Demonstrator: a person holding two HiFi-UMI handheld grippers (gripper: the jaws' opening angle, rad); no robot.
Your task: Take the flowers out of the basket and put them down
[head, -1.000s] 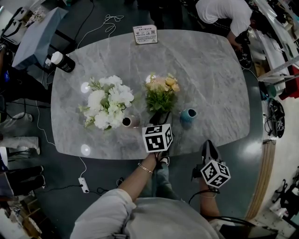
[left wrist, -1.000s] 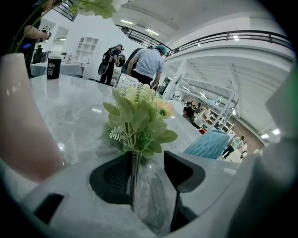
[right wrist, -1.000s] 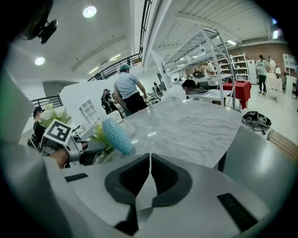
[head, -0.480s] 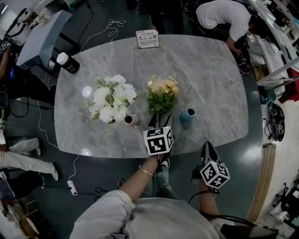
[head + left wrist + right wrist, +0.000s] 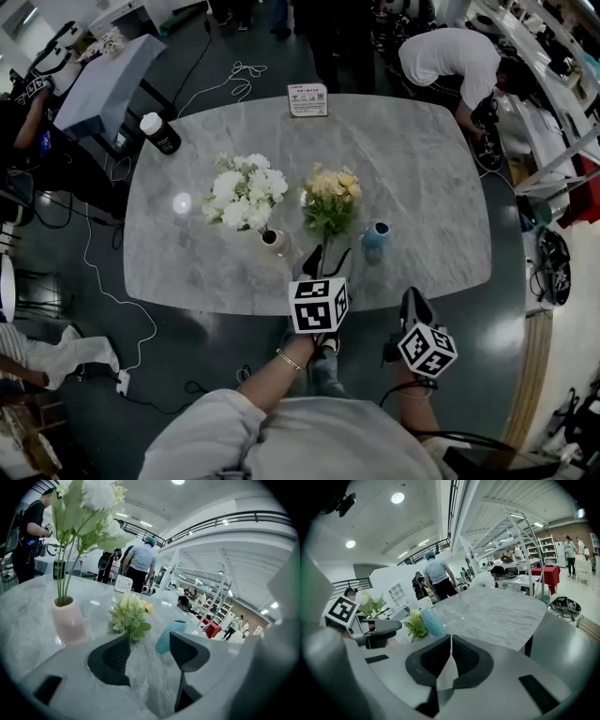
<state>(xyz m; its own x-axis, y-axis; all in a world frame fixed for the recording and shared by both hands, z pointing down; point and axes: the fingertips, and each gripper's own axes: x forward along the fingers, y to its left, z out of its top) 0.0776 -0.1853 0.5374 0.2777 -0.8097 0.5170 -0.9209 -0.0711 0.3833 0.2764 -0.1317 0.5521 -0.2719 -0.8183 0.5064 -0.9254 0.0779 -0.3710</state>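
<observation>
The right gripper [image 5: 412, 298] is held nearest the operator, short of the marble table [image 5: 422, 159] edge; in the right gripper view its jaws are pressed together with nothing between them. The left gripper [image 5: 325, 255] is positioned ahead of it, over the near edge of the table. Its jaws have just been opening and stand wide apart; in the left gripper view only bare table surface shows in the gap, and neither pad contacts any object. Just beyond the jaw tips, the yellow flower bunch [image 5: 330, 192] rests on the table top, stems toward the left gripper and blooms toward the far side. A teal vase [image 5: 375, 234] stands just to the right of the stems, apart from them. A pink vase [image 5: 273, 240] stands to the left of the stems and holds white flowers [image 5: 248, 187], which lean away to the left. At the far left edge of the table stands a black bottle [image 5: 161, 134] with a white cap. A printed card [image 5: 307, 99] stands at the far edge. Beyond the far right corner, a person [image 5: 450, 52] in a white top bends forward.
</observation>
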